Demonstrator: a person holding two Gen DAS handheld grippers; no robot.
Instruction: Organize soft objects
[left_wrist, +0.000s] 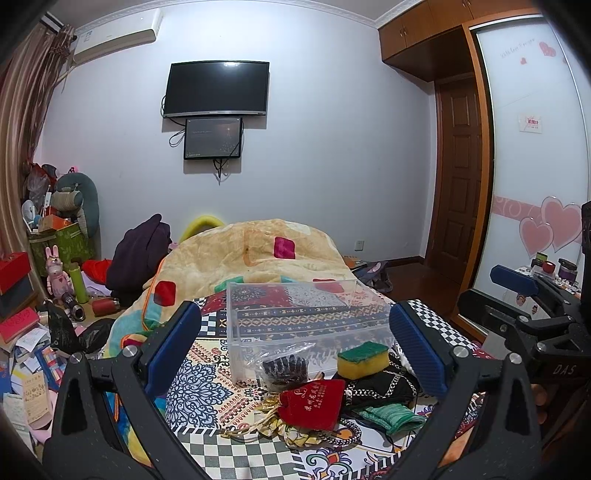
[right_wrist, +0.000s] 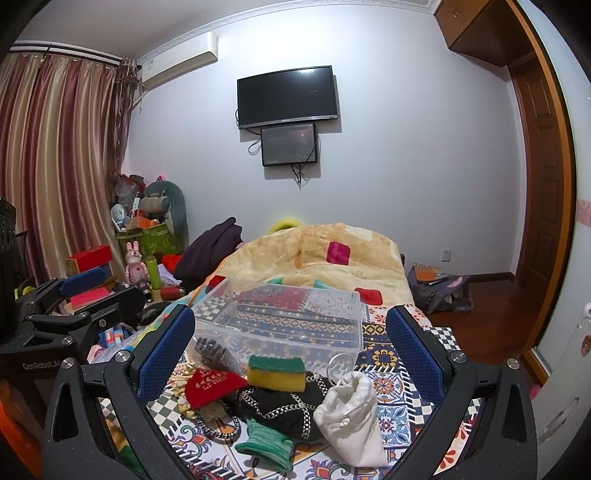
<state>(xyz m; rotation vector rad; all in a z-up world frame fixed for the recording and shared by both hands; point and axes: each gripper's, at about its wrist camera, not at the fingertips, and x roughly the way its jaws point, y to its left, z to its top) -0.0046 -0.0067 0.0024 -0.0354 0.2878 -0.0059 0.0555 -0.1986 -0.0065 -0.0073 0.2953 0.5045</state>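
The box (right_wrist: 280, 325) is clear glossy plastic. The sponge (right_wrist: 276, 373) has yellow foam under a rough green scouring layer. The red pouch (right_wrist: 212, 384) looks like matt velvet, the white bag (right_wrist: 351, 417) smooth cloth. The tongs' pads (left_wrist: 419, 350) are ribbed blue rubber on matt black plastic.

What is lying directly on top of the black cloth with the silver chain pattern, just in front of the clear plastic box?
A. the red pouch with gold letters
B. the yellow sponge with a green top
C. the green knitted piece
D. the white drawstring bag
B: the yellow sponge with a green top rests on the far edge of the black cloth, close before the clear plastic box; the other items lie beside it.
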